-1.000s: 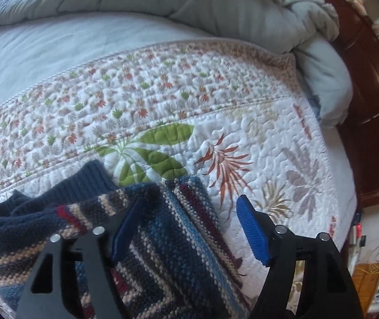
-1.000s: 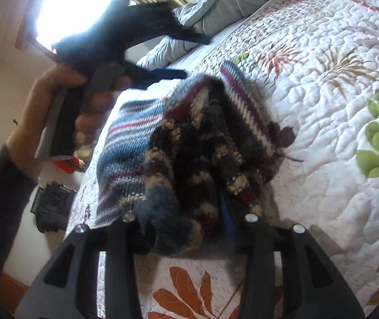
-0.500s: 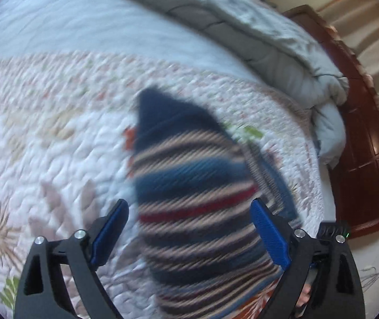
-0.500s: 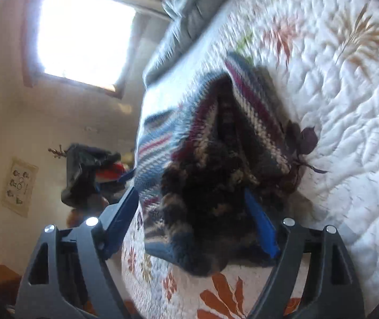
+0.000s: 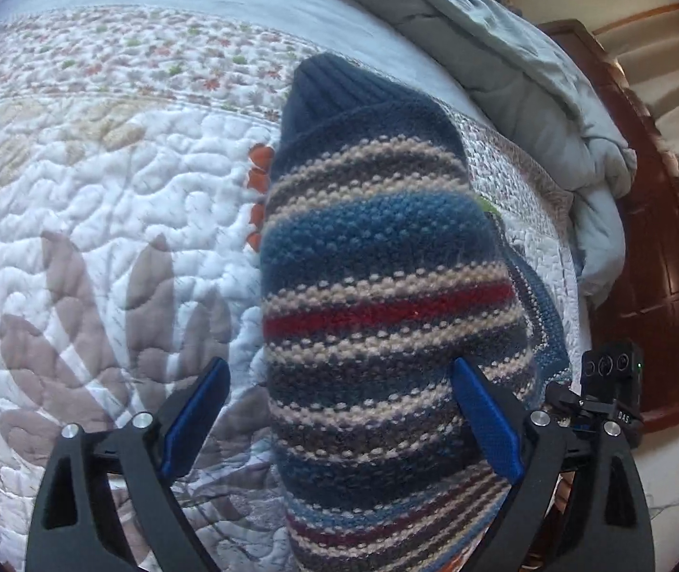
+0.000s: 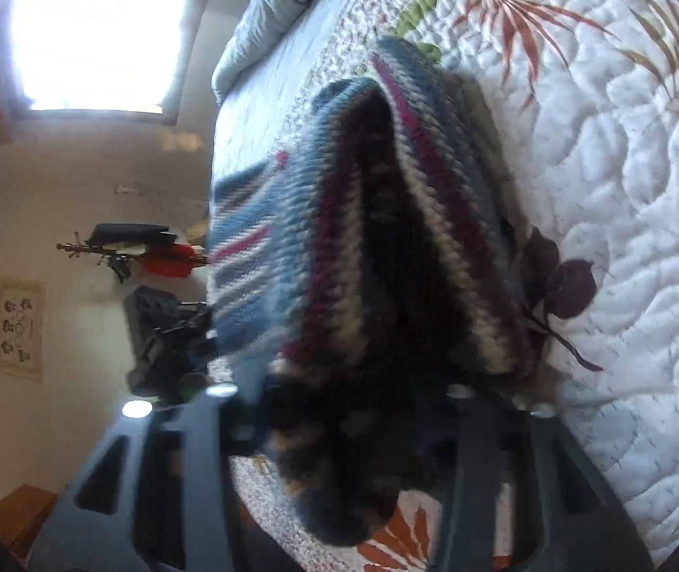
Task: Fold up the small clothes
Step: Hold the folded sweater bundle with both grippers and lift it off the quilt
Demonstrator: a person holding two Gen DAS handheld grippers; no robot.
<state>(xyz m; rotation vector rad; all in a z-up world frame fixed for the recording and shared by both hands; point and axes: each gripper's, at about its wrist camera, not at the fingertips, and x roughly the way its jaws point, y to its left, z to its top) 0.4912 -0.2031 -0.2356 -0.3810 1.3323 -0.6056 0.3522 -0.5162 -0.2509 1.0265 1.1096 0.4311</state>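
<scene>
Striped knit sweater [image 5: 387, 314] lies bundled on the quilt [image 5: 101, 200], partly folded, needing tidying. Left gripper [image 5: 339, 419] straddles it, wide open; right gripper [image 6: 349, 434] is closing on its bunched end.

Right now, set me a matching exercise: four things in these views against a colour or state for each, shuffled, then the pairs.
Things
1. striped knit sweater
2. quilt
3. left gripper
4. duvet

Colour or state
A. plain pale grey-blue, bunched up along the bed's far side
B. white, stitched, printed with leaves
C. blue pads spread wide, not pressing on anything
D. bands of blue, cream and red, folded over on the bed

Pairs: 1-D, 2-B, 3-C, 4-A
</scene>
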